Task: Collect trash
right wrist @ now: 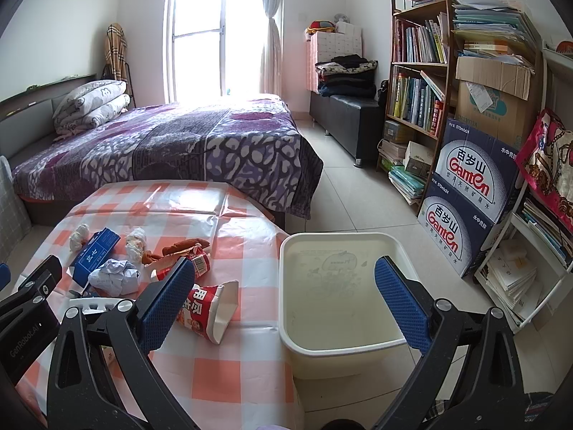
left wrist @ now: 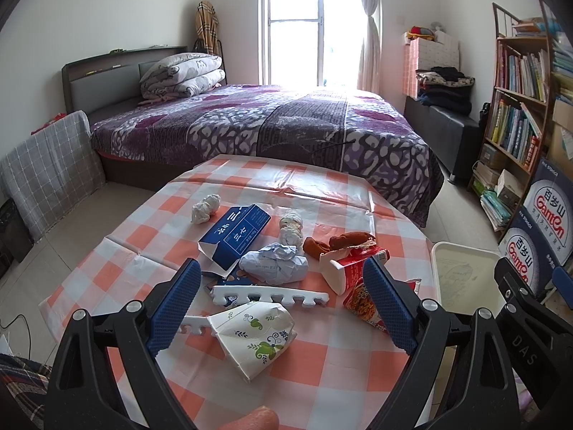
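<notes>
Nothing has been picked up yet, so the step in hand looks like the first grasp. The trash lies in a loose heap across the middle of the left wrist view, on the checked counter (left wrist: 343, 365), while the white bin (right wrist: 340, 349) stands empty beside the counter's edge, at lower centre of the right wrist view.

To do it well, take the nearest loose piece first. The crushed paper cup (left wrist: 256, 337) with green leaves sits at lower centre of the left view, just ahead of the left gripper (left wrist: 283, 302). It partly overlies a white toothed foam strip (left wrist: 270, 295), so close on the cup's body alone and lift straight up, or the strip may drag along. The crumpled paper ball (left wrist: 275, 263) and blue carton (left wrist: 236, 236) lie farther back, touching each other; leave them for later. The torn red noodle cup (right wrist: 207, 310) lies closest to the bin and suits the right gripper (right wrist: 283, 306), which needs only a short carry over the rim.

Both grippers have their jaws spread wide and hold nothing. The left one's blue pads (left wrist: 175, 304) frame the foam strip and paper cup without touching them. The right one's pads (right wrist: 401, 304) straddle the bin's near rim, the left pad over the counter beside the red cup, apparently clear of it.
</notes>
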The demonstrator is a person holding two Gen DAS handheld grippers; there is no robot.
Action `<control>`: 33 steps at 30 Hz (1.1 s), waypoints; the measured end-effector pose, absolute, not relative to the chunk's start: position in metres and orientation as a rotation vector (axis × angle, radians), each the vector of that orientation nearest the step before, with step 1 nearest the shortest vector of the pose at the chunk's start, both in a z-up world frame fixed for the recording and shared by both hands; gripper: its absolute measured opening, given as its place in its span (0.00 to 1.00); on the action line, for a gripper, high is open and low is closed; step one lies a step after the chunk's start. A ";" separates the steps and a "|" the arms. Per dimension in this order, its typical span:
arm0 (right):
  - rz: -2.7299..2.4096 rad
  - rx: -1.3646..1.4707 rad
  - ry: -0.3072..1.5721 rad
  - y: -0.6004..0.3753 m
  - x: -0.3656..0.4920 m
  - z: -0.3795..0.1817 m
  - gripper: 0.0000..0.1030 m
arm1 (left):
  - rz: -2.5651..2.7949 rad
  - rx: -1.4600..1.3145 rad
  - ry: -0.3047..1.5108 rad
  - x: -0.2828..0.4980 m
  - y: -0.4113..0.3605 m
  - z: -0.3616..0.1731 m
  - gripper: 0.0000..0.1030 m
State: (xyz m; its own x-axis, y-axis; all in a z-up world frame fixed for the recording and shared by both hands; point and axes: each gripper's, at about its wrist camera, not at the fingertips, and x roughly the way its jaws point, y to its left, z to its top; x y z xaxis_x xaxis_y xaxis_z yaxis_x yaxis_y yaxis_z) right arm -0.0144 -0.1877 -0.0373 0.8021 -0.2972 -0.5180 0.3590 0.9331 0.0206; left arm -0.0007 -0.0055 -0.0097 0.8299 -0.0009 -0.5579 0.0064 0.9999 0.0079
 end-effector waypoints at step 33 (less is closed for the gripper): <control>-0.205 0.335 0.966 -0.195 0.071 -0.028 0.93 | 0.053 0.137 1.012 0.158 0.064 0.004 0.93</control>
